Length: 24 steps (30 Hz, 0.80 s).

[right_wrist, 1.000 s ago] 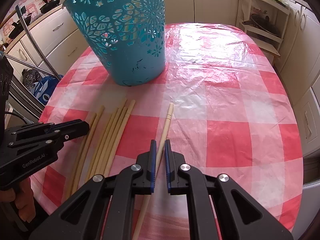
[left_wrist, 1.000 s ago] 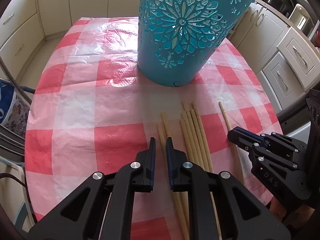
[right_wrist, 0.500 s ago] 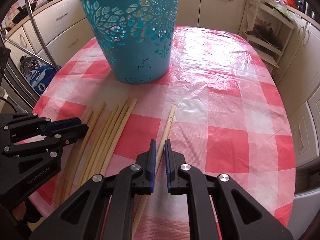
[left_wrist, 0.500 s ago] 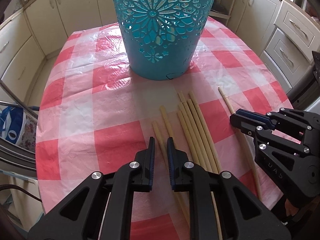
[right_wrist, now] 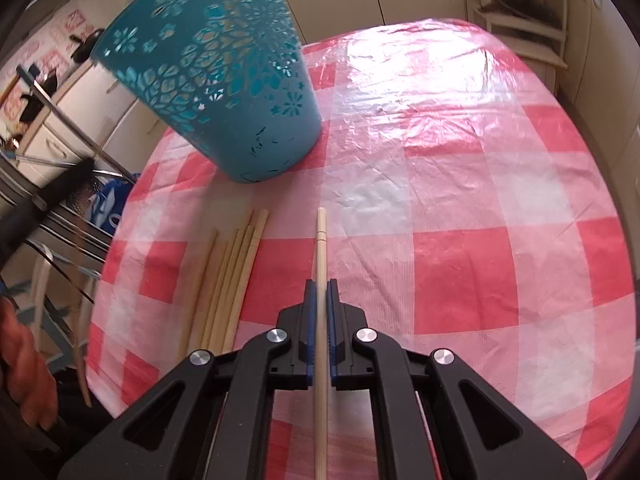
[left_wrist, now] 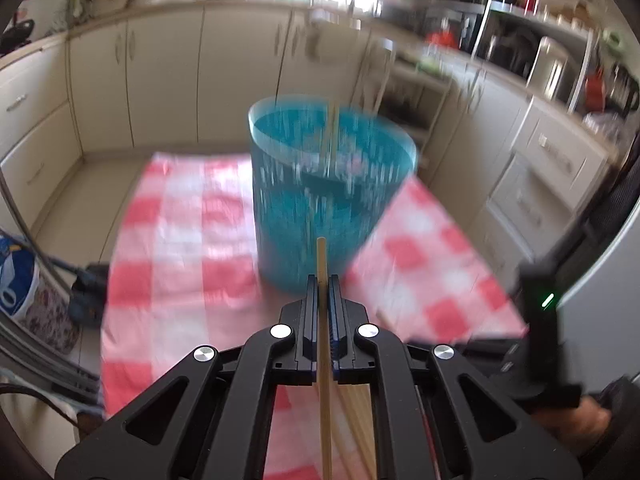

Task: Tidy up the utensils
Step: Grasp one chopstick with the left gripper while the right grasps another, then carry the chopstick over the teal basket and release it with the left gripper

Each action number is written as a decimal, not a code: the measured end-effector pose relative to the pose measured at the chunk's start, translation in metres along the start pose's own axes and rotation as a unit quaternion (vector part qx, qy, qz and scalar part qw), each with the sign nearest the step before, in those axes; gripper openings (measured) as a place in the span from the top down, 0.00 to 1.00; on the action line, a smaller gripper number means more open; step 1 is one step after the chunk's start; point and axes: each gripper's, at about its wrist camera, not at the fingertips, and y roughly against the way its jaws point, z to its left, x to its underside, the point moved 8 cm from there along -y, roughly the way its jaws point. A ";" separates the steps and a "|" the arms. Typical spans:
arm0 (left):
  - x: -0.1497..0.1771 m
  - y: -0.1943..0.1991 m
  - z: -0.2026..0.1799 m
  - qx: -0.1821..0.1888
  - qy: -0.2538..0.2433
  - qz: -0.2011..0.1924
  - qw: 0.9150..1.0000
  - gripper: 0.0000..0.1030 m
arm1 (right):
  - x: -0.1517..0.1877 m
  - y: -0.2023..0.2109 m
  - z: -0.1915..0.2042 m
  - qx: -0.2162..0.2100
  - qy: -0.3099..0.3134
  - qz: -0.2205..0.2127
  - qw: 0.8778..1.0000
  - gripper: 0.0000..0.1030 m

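Observation:
A teal cut-out basket (left_wrist: 332,188) stands on the red-and-white checked table; it also shows in the right wrist view (right_wrist: 224,80). My left gripper (left_wrist: 322,284) is shut on a wooden chopstick (left_wrist: 322,264) and holds it raised, pointing at the basket; this view is blurred. My right gripper (right_wrist: 321,288) is shut on another chopstick (right_wrist: 321,240) low over the table. Several loose chopsticks (right_wrist: 228,280) lie on the cloth left of my right gripper.
The checked tablecloth (right_wrist: 460,184) covers a round table whose edges fall away on all sides. Cream kitchen cabinets (left_wrist: 140,80) surround it. A metal rack (right_wrist: 52,208) stands at the table's left. A hand (right_wrist: 28,360) shows at the lower left.
Both grippers have closed on a chopstick each. The left gripper has lifted well above the table and tilted up toward the basket. The right gripper has come slightly closer to the table.

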 end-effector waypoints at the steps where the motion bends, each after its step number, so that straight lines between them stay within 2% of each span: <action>1: -0.013 0.009 0.000 0.004 0.003 -0.024 1.000 0.96 | 0.000 0.000 -0.002 -0.007 -0.009 0.002 1.000 0.94; 2: -0.030 0.021 0.000 0.009 0.006 -0.055 0.998 0.96 | 0.000 0.000 -0.002 -0.009 -0.013 0.003 1.000 0.94; 6: -0.083 0.047 -0.003 0.014 0.011 -0.141 0.990 0.96 | -0.001 0.002 -0.001 -0.019 -0.020 0.001 1.000 0.94; 10: -0.127 0.051 -0.007 0.012 0.018 -0.200 0.980 0.96 | -0.002 0.002 -0.004 -0.025 -0.028 0.002 0.999 0.94; 13: -0.150 0.045 -0.007 0.009 0.034 -0.225 0.974 0.96 | -0.002 0.001 -0.008 -0.028 -0.035 0.003 0.999 0.94; 20: -0.193 0.025 -0.010 -0.024 0.052 -0.290 0.955 0.96 | -0.001 0.002 -0.016 -0.034 -0.045 0.005 0.998 0.94; 24: -0.203 0.000 -0.010 -0.058 0.037 -0.294 0.953 0.96 | -0.001 0.001 -0.016 -0.032 -0.042 0.003 0.999 0.94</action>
